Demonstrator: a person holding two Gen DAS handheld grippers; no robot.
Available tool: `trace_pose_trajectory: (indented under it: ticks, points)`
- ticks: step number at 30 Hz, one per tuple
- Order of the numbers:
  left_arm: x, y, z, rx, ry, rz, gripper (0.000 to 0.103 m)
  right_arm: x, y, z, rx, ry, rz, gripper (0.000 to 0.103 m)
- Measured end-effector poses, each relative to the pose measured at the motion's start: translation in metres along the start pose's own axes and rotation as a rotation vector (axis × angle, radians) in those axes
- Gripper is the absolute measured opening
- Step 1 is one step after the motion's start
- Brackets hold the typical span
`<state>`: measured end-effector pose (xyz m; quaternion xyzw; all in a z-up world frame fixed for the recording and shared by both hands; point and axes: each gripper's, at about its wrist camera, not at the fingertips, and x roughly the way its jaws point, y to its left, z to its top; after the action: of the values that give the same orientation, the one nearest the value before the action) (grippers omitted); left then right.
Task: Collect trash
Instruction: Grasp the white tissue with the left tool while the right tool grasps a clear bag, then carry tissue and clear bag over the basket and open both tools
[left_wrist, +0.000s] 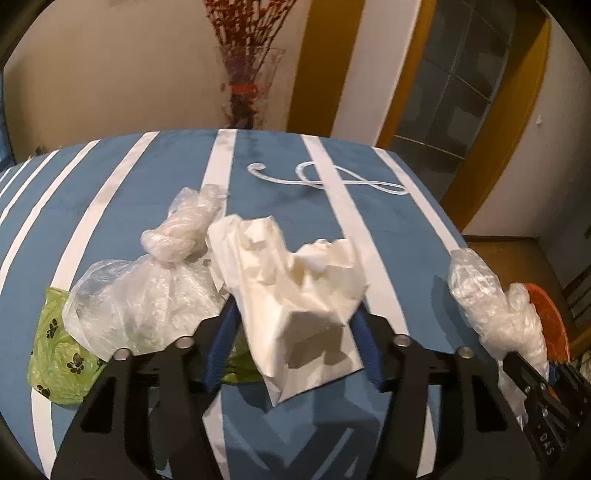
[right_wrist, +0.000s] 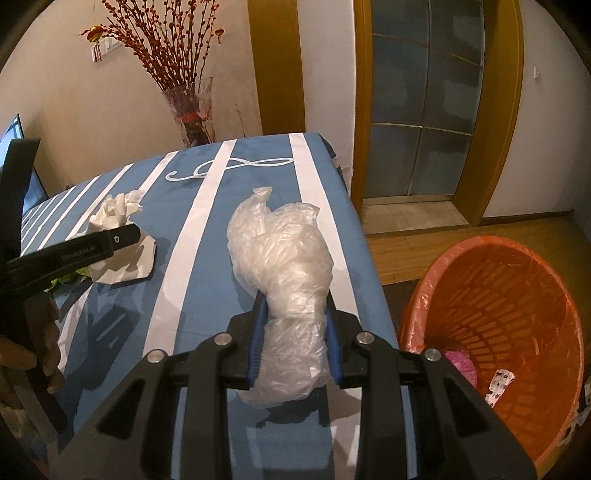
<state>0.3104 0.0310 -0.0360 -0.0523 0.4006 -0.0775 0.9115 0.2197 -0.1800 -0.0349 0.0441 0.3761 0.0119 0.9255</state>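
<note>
My left gripper (left_wrist: 291, 314) stands around a crumpled white paper napkin (left_wrist: 295, 284) on the blue striped tablecloth; its blue fingers (left_wrist: 221, 343) sit wide on both sides of the napkin. A knotted clear plastic bag (left_wrist: 147, 295) and a green paw-print bag (left_wrist: 59, 350) lie just left of it. My right gripper (right_wrist: 295, 306) is shut on a second crumpled clear plastic bag (right_wrist: 284, 258) near the table's right edge; that bag also shows in the left wrist view (left_wrist: 491, 306). The napkin also shows in the right wrist view (right_wrist: 118, 236).
An orange basket (right_wrist: 509, 325) lined with an orange bag stands on the floor right of the table, with some trash inside. A vase of red branches (right_wrist: 188, 114) stands behind the table. A white embroidered loop (left_wrist: 325, 181) marks the cloth's far side.
</note>
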Motion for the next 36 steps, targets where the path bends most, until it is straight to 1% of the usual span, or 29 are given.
trace_pose_trajectory:
  ticks: [5,8,11,14,16,19,25,31,36]
  points:
    - [-0.011,-0.008,-0.001,0.019,-0.024,-0.024,0.05,-0.009,-0.002,0.0,0.009,-0.016,-0.002,0.029]
    - [-0.02,-0.015,-0.003,0.03,-0.039,-0.042,0.05,-0.017,-0.005,-0.001,0.015,-0.031,-0.006,0.029]
    - [-0.026,-0.026,-0.004,0.058,-0.055,-0.056,0.033,-0.024,-0.011,-0.002,0.027,-0.043,-0.013,0.029]
    - [-0.022,-0.031,-0.007,0.056,-0.033,-0.075,0.025,-0.028,-0.016,-0.005,0.042,-0.043,-0.018,0.029]
    - [-0.019,-0.031,-0.01,0.042,-0.023,-0.085,0.024,-0.03,-0.019,-0.007,0.047,-0.042,-0.023,0.029]
    - [-0.023,-0.033,-0.013,0.037,-0.031,-0.104,0.024,-0.034,-0.024,-0.01,0.05,-0.045,-0.029,0.029]
    - [-0.038,-0.048,-0.014,0.061,-0.055,-0.15,0.024,-0.046,-0.04,-0.012,0.084,-0.068,-0.042,0.029]
    - [-0.055,-0.084,-0.019,0.111,-0.068,-0.233,0.024,-0.065,-0.066,-0.017,0.135,-0.098,-0.066,0.029]
    - [-0.061,-0.115,-0.022,0.155,-0.065,-0.305,0.024,-0.081,-0.095,-0.025,0.191,-0.114,-0.108,0.029]
